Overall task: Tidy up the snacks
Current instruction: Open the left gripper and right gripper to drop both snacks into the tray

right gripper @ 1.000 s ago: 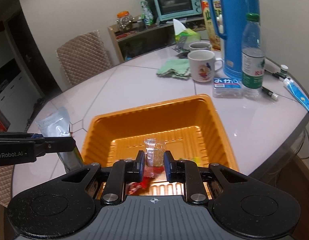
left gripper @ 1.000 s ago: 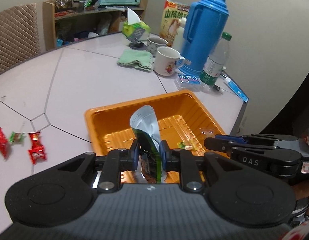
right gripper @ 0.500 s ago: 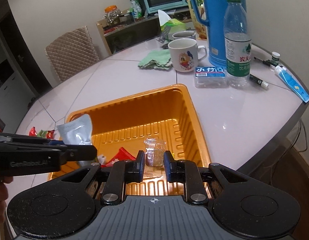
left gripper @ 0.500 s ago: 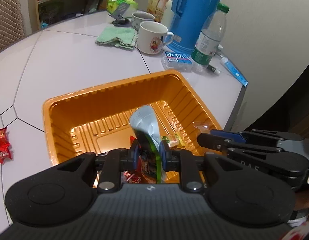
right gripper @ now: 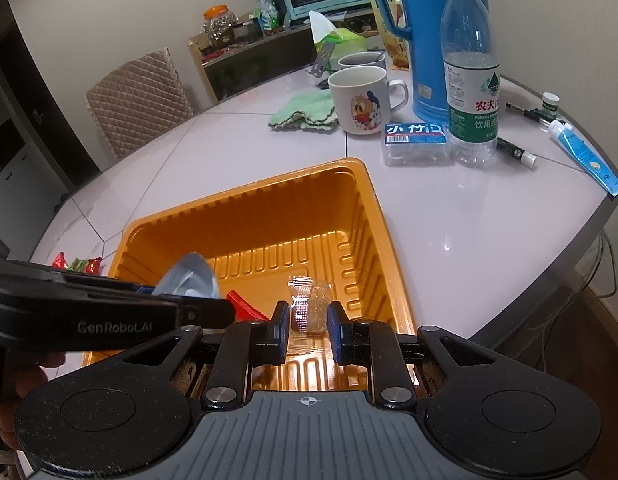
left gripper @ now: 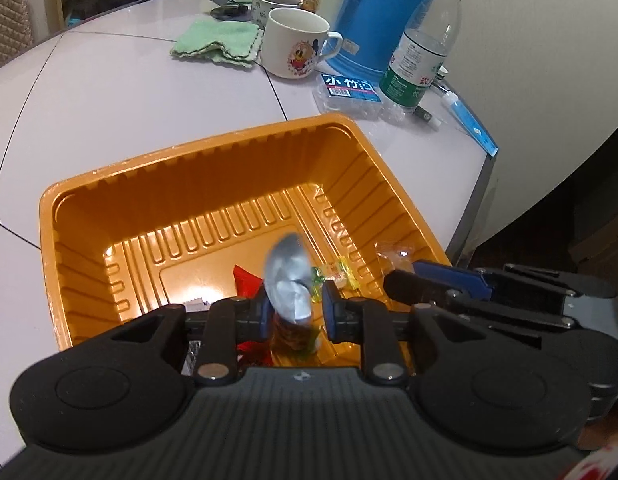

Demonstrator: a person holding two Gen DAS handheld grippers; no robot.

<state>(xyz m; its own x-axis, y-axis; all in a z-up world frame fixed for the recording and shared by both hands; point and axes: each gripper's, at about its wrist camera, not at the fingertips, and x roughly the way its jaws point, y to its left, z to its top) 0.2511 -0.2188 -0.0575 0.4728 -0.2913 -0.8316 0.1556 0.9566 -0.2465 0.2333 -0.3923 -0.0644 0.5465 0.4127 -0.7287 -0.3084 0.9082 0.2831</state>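
Note:
An orange tray (left gripper: 197,152) (right gripper: 245,196) lies on the white table. My left gripper (left gripper: 295,312) hangs over its near end, and its jaws are opening. A silver snack packet (left gripper: 289,276) (right gripper: 189,276) stands blurred between them, with a gap to the right pad. My right gripper (right gripper: 308,328) is shut on a clear-wrapped candy (right gripper: 311,304) (left gripper: 393,250) above the tray's right side. A red packet (left gripper: 247,280) and a green-yellow candy (left gripper: 337,274) lie on the tray floor. Loose red and green candies (right gripper: 77,262) sit on the table left of the tray.
Beyond the tray stand a cartoon mug (left gripper: 297,46), a blue thermos (left gripper: 373,12), a water bottle (left gripper: 425,48), a clear box (left gripper: 349,88) and a green cloth (left gripper: 217,42). The table edge (left gripper: 485,176) runs close on the right. A quilted chair (right gripper: 137,100) stands behind.
My left gripper has come forward and down over the tray, and its jaws have parted around the silver packet. My right gripper has sunk a little, still clamped on the candy.

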